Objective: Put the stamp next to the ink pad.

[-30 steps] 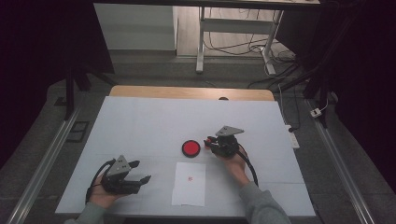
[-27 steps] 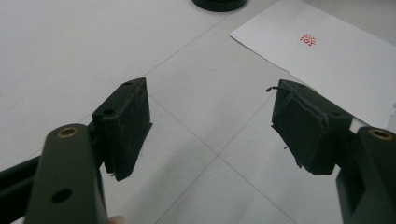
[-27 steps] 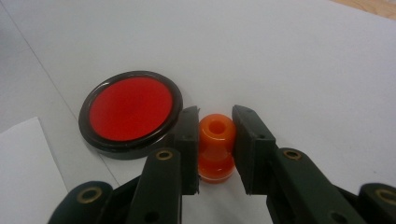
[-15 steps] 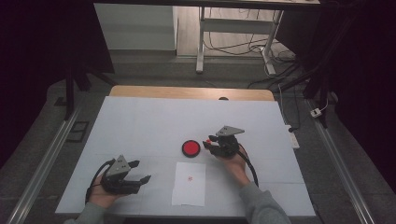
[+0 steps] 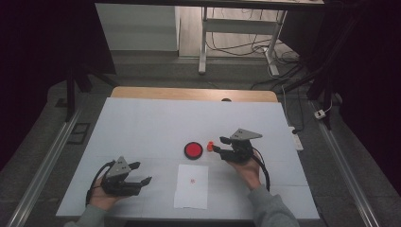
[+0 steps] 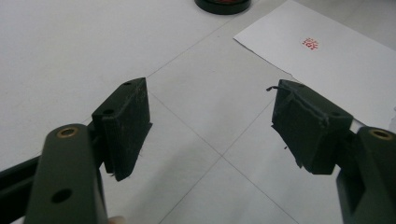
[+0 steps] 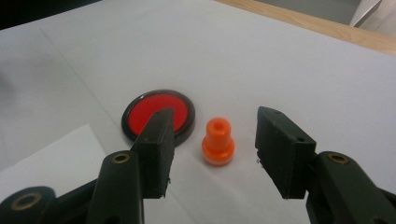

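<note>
Hovering spread, your right gripper point(image 7: 212, 154) frames the orange stamp point(image 7: 218, 142) standing upright between its jaws, untouched, the red ink pad point(image 7: 158, 113) just beyond — centre the stem, then close gently. Your left gripper point(image 6: 210, 123) idles open beside the stamped paper point(image 6: 322, 60).

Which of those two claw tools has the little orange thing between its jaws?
The right gripper: the orange stamp stands between its open jaws, untouched. The left gripper has only bare table between its jaws.

Overhead forward-down; gripper cameras low (close)
</note>
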Available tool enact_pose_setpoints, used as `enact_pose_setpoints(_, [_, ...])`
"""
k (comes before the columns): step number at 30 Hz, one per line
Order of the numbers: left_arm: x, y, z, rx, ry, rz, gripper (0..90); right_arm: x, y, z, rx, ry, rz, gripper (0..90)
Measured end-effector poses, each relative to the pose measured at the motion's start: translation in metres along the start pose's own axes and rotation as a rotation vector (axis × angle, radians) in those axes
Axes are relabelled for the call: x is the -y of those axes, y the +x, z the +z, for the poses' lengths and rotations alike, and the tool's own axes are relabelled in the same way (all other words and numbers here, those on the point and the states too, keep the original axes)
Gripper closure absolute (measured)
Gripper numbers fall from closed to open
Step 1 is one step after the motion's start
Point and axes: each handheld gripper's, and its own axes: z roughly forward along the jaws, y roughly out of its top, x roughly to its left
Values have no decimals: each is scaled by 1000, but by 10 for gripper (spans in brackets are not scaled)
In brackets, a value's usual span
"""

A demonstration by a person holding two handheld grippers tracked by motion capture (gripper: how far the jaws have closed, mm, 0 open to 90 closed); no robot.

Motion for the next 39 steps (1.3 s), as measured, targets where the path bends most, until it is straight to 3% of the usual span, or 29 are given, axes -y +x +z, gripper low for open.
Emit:
enact_pose_setpoints(13, [0, 4, 1, -3, 2, -13, 277, 40, 0, -65, 9, 28, -5, 459])
enact_pose_setpoints(16, [0, 5, 1, -5, 3, -16, 276, 50, -1, -82, 2, 12, -1, 462])
enact_pose_setpoints(23, [0, 6, 2, -5, 5, -19, 277, 65, -1, -110, 42, 17, -10, 459])
enact_pose_setpoints(30, [0, 6, 1, -4, 6, -16, 276, 78, -9, -117, 53, 31, 12, 463])
enact_pose_setpoints(39, [0, 6, 2, -3, 12, -17, 276, 77, -7, -116, 54, 47, -5, 459])
